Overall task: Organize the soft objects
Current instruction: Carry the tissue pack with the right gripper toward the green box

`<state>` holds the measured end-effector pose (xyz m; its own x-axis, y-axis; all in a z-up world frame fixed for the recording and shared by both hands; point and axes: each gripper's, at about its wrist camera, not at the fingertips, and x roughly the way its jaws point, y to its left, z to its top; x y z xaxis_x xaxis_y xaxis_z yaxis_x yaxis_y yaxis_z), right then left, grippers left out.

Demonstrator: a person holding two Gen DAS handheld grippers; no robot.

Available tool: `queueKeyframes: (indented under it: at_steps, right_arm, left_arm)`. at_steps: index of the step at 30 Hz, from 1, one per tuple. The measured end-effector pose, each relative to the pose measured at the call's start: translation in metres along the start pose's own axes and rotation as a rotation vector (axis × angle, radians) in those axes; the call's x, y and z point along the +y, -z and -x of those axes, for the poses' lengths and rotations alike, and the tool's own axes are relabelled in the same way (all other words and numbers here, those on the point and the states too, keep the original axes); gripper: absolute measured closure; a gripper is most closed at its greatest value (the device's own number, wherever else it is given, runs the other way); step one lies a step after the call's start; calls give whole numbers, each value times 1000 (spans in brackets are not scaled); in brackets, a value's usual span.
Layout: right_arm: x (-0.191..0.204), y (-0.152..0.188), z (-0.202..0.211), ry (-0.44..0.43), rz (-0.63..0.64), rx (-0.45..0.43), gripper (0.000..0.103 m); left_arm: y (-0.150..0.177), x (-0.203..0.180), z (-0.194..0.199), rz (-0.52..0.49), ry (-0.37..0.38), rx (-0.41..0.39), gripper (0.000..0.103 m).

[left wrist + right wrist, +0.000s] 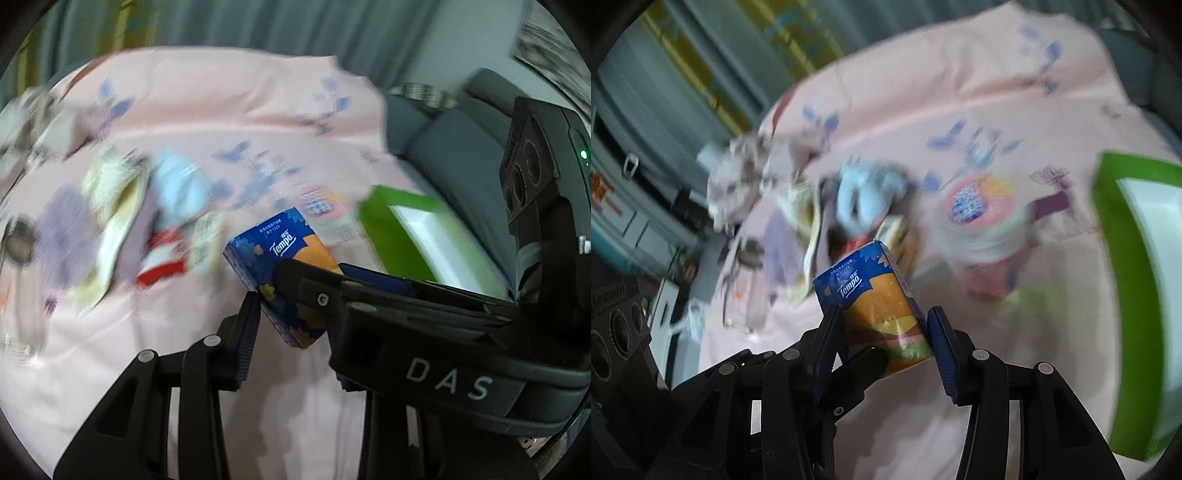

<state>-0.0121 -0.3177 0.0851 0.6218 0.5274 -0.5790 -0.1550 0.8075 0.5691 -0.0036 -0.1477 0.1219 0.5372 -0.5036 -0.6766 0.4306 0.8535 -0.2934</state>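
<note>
While squeezed, boxy glossy tissue pack (pixel 875 295).

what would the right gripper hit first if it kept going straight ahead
Past the blue and orange tissue pack between its fingers, the right gripper would probably meet the blurred pile of soft items on the pink sheet; depth is unclear.

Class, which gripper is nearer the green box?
Right. The right gripper is alongside the green box; the left gripper is farther, on the right gripper's other side, at the tissue pack.
</note>
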Motion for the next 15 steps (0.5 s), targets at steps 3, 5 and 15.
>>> queueKeyframes:
  at_steps: [3, 5, 15]
  right_arm:
    - [-17, -2, 34, 64, -52, -95, 52]
    - [-32, -2, 54, 96, -97, -152, 52]
    - [-123, 12, 95, 248, -365, -261, 52]
  left_arm:
    - [-10, -30, -8, -75, 67, -5, 71]
    - [-18, -55, -18, -131, 119, -2, 71]
    - [-28, -134, -81, -257, 276, 133, 71]
